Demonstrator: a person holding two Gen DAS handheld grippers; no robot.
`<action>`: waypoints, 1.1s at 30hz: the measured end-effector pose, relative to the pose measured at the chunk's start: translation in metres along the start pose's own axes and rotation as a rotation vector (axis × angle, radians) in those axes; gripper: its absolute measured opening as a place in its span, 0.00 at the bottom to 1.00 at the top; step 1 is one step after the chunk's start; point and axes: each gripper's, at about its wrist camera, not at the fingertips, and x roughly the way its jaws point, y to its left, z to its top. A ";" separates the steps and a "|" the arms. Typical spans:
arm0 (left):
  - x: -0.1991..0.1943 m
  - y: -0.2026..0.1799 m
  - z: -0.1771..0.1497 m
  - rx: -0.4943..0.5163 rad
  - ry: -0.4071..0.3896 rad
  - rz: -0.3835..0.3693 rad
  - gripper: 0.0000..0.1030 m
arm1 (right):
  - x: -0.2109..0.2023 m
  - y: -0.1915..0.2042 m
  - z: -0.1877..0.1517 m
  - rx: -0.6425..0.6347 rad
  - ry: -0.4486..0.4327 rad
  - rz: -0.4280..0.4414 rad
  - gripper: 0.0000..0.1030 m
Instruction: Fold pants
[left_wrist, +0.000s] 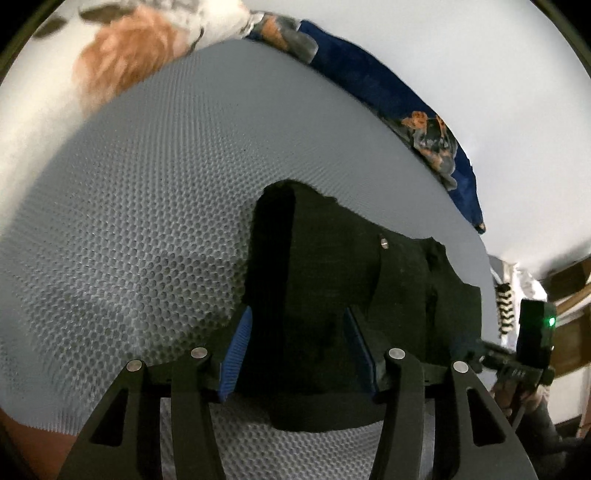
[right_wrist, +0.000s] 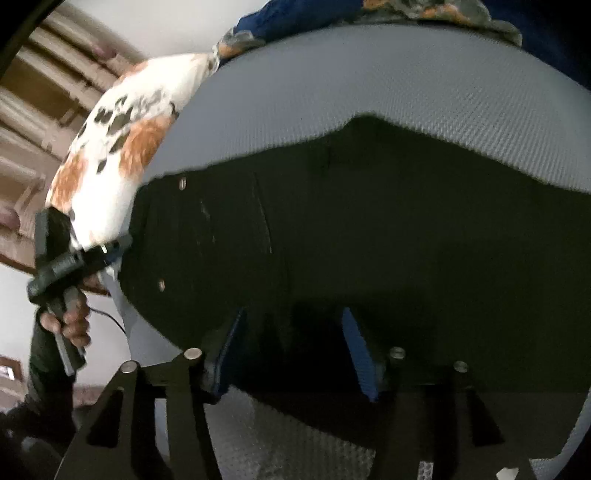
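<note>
Black pants (left_wrist: 332, 288) lie on a grey honeycomb-textured mattress (left_wrist: 147, 221). In the left wrist view my left gripper (left_wrist: 299, 325) is open, its blue-padded fingers (left_wrist: 240, 347) straddling the near edge of the pants, low over the fabric. In the right wrist view the pants (right_wrist: 369, 229) fill the middle, with metal rivets showing near the waist. My right gripper (right_wrist: 295, 332) is open over the near edge of the pants, its fingers (right_wrist: 356, 347) on either side of dark cloth. The left gripper also shows in the right wrist view (right_wrist: 114, 247), at the left end of the pants.
A white pillow with orange and grey print (right_wrist: 122, 147) lies at the mattress end. A dark blue patterned blanket (left_wrist: 388, 92) runs along the far edge by a white wall. Wooden furniture (right_wrist: 44, 110) stands beyond. The right gripper's body (left_wrist: 532, 339) shows at right.
</note>
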 end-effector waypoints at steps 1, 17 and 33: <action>0.004 0.005 0.002 -0.001 0.019 -0.014 0.51 | -0.003 0.000 0.004 0.006 -0.010 -0.010 0.52; 0.032 0.051 0.038 -0.026 0.259 -0.332 0.53 | -0.026 -0.015 0.028 0.176 -0.099 -0.107 0.56; 0.058 0.020 0.034 -0.081 0.184 -0.322 0.37 | -0.045 -0.023 0.017 0.212 -0.163 -0.098 0.56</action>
